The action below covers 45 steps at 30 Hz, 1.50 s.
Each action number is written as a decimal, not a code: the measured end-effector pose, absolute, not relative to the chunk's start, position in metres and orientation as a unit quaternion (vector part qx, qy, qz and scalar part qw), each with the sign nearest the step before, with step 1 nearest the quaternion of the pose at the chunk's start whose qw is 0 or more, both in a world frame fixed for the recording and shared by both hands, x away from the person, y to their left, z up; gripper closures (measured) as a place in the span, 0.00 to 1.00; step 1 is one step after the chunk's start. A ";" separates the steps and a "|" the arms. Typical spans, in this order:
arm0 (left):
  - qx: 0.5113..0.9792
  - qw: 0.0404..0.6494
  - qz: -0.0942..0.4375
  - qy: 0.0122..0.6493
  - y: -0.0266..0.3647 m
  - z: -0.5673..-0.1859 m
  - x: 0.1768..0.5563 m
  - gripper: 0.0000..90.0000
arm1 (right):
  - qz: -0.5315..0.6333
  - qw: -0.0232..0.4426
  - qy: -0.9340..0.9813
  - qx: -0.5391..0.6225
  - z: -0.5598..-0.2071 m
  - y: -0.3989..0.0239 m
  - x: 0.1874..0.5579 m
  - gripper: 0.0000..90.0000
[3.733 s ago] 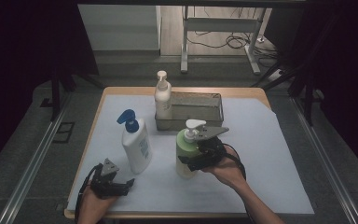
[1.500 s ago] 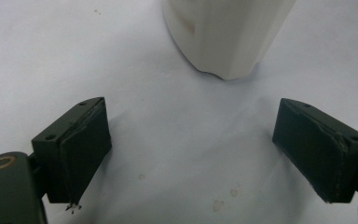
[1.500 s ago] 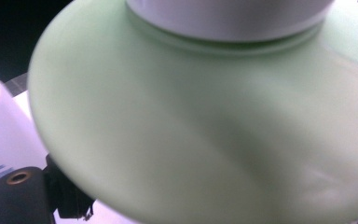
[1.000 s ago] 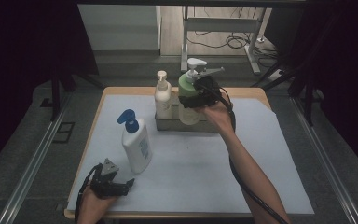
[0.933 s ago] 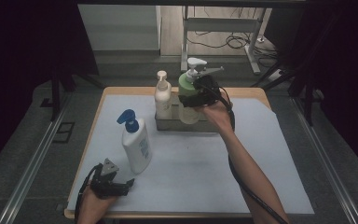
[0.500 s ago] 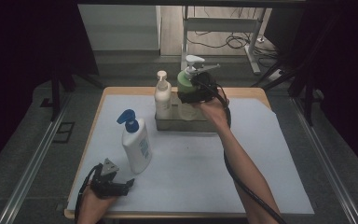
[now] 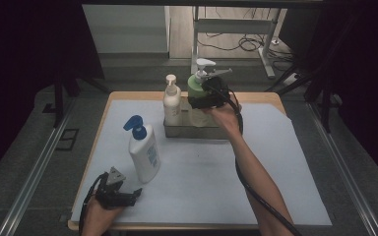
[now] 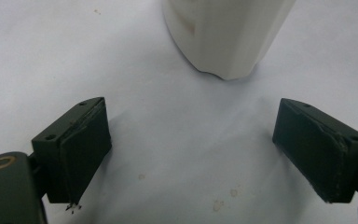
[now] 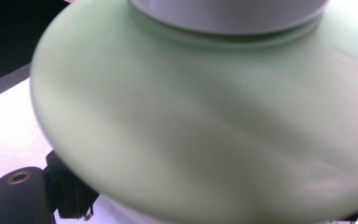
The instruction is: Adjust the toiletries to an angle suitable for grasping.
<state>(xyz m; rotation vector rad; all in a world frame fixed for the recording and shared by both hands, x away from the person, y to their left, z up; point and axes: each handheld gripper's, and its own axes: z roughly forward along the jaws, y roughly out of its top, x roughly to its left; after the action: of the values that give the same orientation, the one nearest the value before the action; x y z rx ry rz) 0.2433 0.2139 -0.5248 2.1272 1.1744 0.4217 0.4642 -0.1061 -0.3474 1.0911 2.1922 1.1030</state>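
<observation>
A green-topped pump bottle [image 7: 195, 84] stands upright at the metal tray [image 7: 197, 132] at the back of the table, with my right gripper [image 7: 204, 101] shut on its body. In the right gripper view the bottle's green shoulder [image 9: 214, 116] looms close and blurred between the jaws. Whether the bottle rests on the tray floor I cannot tell. A small white pump bottle [image 7: 172, 101] stands in the tray's left end. My left gripper [image 7: 130, 195] lies open on the white sheet at the front left, with nothing between its jaws [image 8: 193, 149]. Just beyond it stands a white bottle with a blue pump [image 7: 144, 152], whose base [image 8: 223, 32] is in the left gripper view.
A white sheet [image 7: 275, 162] covers the wooden table. Dark curtains hang on both sides, and a metal frame with cables [image 7: 236, 29] stands on the floor beyond the far edge.
My right gripper has carried the green bottle from the middle of the table to the tray at the back; over the last second it shifted only slightly. My left gripper has stayed still.
</observation>
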 end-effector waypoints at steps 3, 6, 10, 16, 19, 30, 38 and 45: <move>0.814 0.331 0.161 0.449 0.214 -0.525 0.243 0.12 | 0.397 0.227 0.796 0.398 -0.349 -0.105 0.466 0.13; 0.813 0.331 0.160 0.451 0.214 -0.525 0.243 0.12 | 0.392 0.225 0.797 0.401 -0.353 -0.105 0.469 0.13; 0.814 0.331 0.160 0.450 0.214 -0.525 0.243 0.12 | 0.387 0.221 0.800 0.401 -0.361 -0.104 0.470 0.13; 0.814 0.331 0.160 0.450 0.214 -0.525 0.243 0.12 | 0.381 0.213 0.805 0.402 -0.370 -0.101 0.471 0.14; 0.814 0.331 0.160 0.450 0.214 -0.525 0.243 0.12 | 0.376 0.212 0.809 0.399 -0.375 -0.100 0.472 0.14; 0.814 0.330 0.160 0.450 0.214 -0.525 0.243 0.12 | 0.363 0.201 0.815 0.404 -0.393 -0.099 0.475 0.14; 0.814 0.330 0.159 0.450 0.214 -0.525 0.243 0.12 | 0.355 0.195 0.819 0.407 -0.402 -0.099 0.477 0.14; 0.815 0.330 0.159 0.450 0.214 -0.524 0.243 0.12 | 0.353 0.186 0.820 0.410 -0.409 -0.099 0.480 0.13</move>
<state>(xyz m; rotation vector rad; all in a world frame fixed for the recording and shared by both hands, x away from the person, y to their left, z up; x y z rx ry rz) 0.2431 0.2140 -0.5245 2.1306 1.1770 0.4156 0.4805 -0.0992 -0.4094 1.1547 2.3099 0.9948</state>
